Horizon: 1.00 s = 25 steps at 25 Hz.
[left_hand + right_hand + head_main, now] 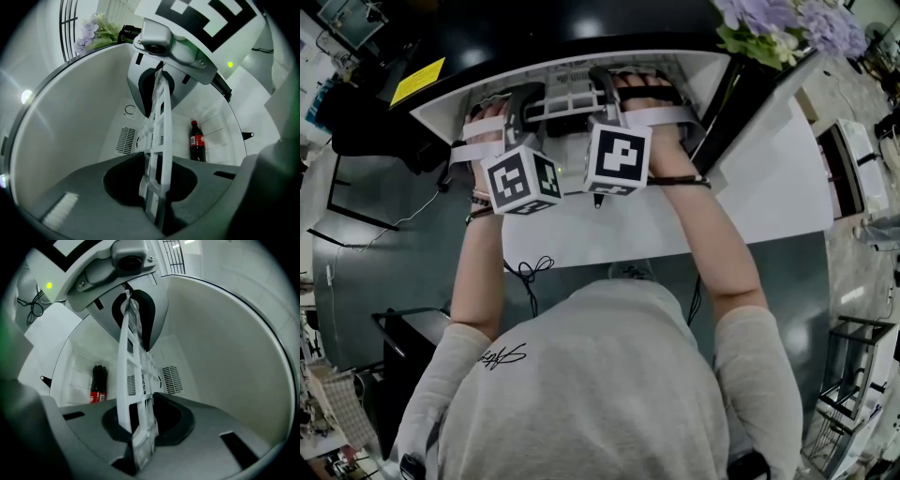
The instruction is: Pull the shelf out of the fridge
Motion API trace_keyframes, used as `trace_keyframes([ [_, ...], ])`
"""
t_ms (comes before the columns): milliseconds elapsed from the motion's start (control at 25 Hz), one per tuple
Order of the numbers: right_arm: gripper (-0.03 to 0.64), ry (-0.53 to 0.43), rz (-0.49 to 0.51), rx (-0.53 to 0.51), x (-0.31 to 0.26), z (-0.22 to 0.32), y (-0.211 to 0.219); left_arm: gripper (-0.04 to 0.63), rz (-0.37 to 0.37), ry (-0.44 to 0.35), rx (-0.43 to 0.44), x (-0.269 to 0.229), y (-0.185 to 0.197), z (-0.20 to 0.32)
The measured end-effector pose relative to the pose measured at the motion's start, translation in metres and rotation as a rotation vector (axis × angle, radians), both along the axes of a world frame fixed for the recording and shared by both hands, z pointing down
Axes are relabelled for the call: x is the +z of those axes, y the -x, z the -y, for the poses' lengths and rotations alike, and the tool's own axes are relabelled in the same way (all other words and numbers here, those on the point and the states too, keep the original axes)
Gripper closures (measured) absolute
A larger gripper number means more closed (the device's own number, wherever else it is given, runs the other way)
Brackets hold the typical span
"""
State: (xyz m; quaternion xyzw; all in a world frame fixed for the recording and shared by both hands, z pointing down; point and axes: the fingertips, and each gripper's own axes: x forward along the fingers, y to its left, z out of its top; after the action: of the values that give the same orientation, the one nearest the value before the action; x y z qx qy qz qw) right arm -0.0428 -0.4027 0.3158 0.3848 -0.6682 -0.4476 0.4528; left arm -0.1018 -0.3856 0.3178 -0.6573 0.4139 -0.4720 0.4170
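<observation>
Shelf: flat white plastic grid with thin slats, lying inside the smooth white fridge cavity at 12 o'clock in head view. Left gripper and right gripper: jaws narrowly parted, each clamped on the shelf's front edge. Dark cola bottle stands upright behind, at 4 o'clock in left gripper view.

Smooth white plastic shelf

Around you: glossy grey floor, black cable trailing across it, purple flowers top right, black rack on your right.
</observation>
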Motion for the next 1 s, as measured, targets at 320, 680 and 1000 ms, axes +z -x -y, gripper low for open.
trace_keyframes([
  [320, 0.569, 0.003, 0.004, 0.002, -0.001, -0.004, -0.001, 0.551, 0.000, 0.001, 0.002, -0.001, -0.001, -0.004],
  [680, 0.569, 0.004, 0.006, 0.003, -0.001, -0.008, -0.001, 0.551, 0.002, 0.001, 0.003, -0.001, -0.001, -0.008],
  [1000, 0.569, 0.035, 0.023, -0.008, 0.001, -0.013, 0.001, 0.551, 0.003, -0.001, 0.005, -0.002, -0.002, -0.010],
])
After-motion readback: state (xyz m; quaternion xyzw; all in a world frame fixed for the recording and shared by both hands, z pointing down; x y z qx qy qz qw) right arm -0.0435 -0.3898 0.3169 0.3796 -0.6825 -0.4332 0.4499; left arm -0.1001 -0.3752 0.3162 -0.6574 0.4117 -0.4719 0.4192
